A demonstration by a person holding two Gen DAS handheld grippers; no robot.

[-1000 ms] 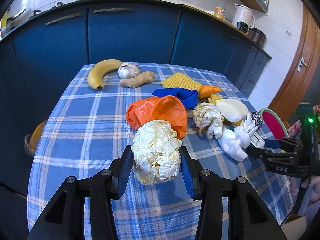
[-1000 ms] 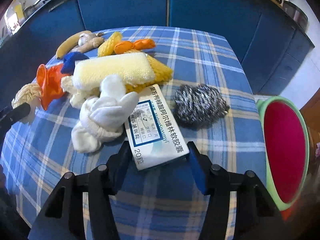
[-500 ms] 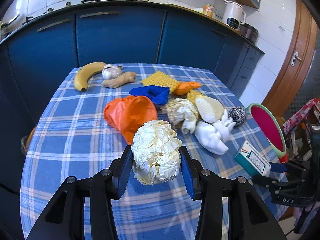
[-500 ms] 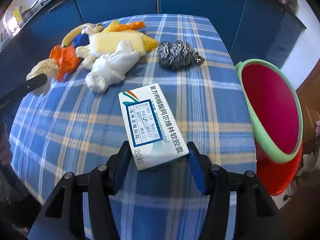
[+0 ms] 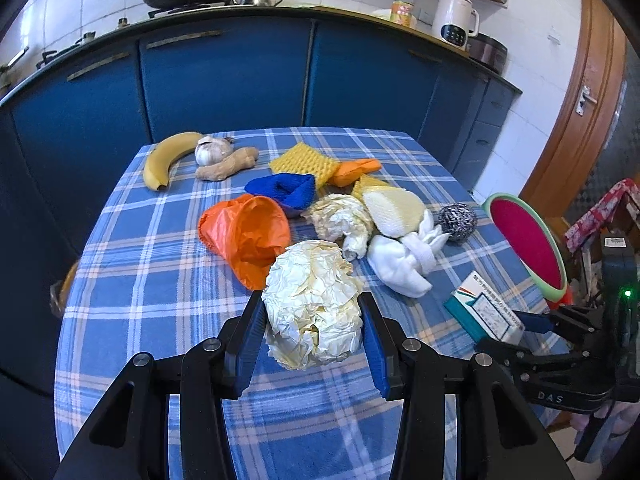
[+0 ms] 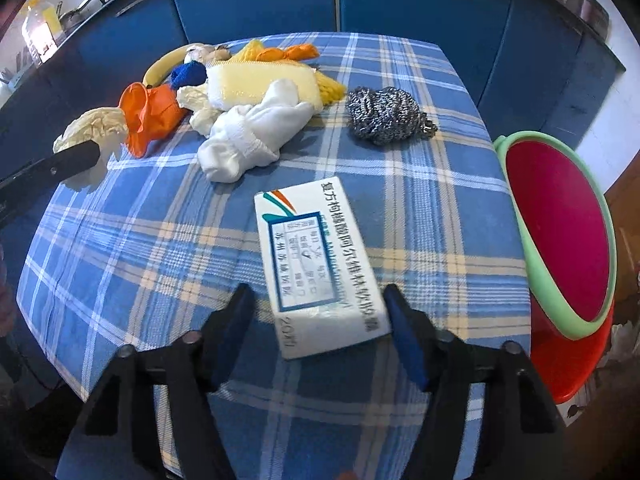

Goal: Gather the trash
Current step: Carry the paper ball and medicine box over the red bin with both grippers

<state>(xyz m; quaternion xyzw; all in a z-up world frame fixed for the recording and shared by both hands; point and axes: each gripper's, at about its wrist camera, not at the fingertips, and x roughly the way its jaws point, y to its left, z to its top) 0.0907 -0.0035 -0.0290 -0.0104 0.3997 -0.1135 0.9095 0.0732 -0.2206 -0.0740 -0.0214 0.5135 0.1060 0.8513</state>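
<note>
Left wrist view: the left gripper (image 5: 313, 338) had its blue pads clamped on a crumpled ball of cream paper (image 5: 314, 304), held over the near edge of the blue plaid tablecloth (image 5: 132, 280).

Right wrist view: the right gripper (image 6: 320, 330) carried a white and teal medicine box (image 6: 316, 264) between its fingers. The right pad touched the box; a gap showed at the left pad, so a firm clamp could not be confirmed.

Just off the table's right edge stood the red bin with a green rim (image 6: 560, 236).

Mid-table sat an orange plastic bag (image 5: 248, 236), a rolled white sock (image 5: 404, 260) and a steel wool scourer (image 6: 384, 114).

At the far left corner lay a yellow banana (image 5: 168, 158).
</note>
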